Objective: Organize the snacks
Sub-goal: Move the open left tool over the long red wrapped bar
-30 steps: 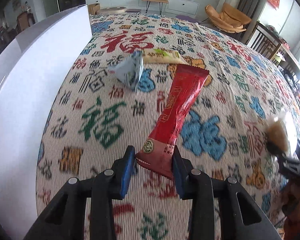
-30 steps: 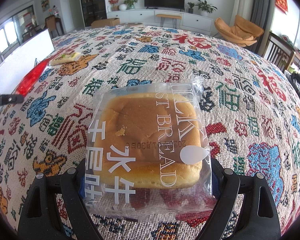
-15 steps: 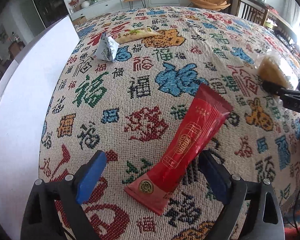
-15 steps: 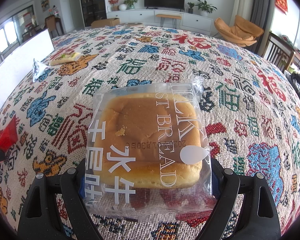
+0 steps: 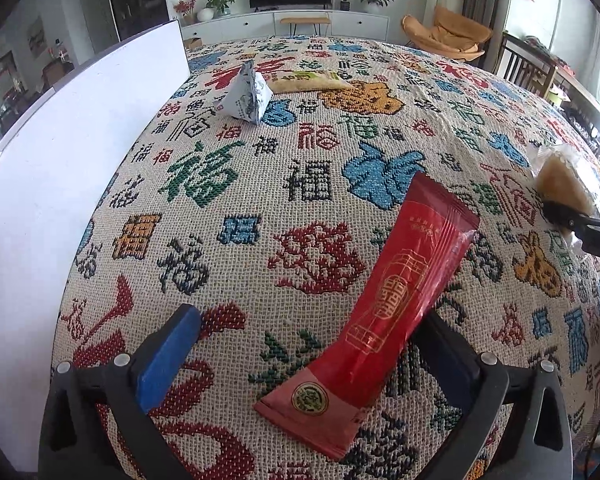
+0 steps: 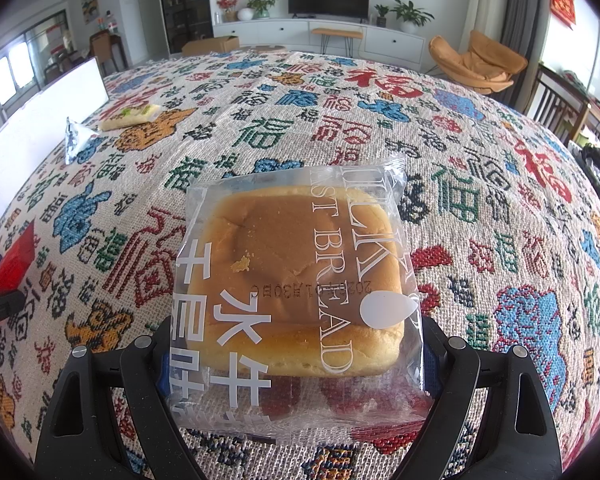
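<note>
Woven tablecloth (image 5: 236, 184) covered in colourful Chinese characters: the left gripper (image 5: 312, 356) is spread wide around a long red foil snack packet (image 5: 384, 304) lying flat; the right gripper (image 6: 296, 356) clamps a clear-wrapped square bread bun (image 6: 296, 280).

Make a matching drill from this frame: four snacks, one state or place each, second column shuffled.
Snacks:
1. red packet
2. bread
3. triangle pouch
4. green-label pack

States:
A. held between the right gripper fingers
B. lying flat at the far end of the cloth
C. standing on the cloth near the white board
D. lying loose between the open left gripper fingers

Pairs: 1-D, 2-A, 3-C, 4-B
</note>
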Demonstrator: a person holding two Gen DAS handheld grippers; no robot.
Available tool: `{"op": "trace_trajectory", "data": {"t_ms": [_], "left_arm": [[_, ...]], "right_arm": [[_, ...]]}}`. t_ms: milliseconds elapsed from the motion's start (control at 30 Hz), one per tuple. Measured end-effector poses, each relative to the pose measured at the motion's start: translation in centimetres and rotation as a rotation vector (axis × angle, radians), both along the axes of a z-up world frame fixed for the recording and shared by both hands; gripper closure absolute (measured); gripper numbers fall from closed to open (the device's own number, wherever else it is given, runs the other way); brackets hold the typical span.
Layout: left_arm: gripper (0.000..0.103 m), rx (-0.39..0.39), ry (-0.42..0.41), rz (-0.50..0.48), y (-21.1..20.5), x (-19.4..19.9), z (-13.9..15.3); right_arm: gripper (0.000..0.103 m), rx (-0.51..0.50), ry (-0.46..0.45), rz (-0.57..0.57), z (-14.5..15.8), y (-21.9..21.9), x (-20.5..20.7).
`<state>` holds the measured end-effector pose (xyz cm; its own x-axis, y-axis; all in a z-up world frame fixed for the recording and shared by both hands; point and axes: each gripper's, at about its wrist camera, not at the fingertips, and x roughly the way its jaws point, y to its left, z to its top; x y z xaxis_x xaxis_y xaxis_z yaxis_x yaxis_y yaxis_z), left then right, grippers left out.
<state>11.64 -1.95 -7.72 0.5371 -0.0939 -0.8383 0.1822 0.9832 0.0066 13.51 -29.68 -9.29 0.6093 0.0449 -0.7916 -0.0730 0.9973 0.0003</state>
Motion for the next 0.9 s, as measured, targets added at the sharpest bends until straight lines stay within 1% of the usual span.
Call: {"op": "trace_trajectory", "data": {"t_ms": [900], "left_arm": [[0.000,-0.002,-0.006,-0.001,0.06,-0.28,-0.01]], "right_arm": [[0.014,0.000,0.000,-0.001,-0.03,-0.05,-0.01]]}}
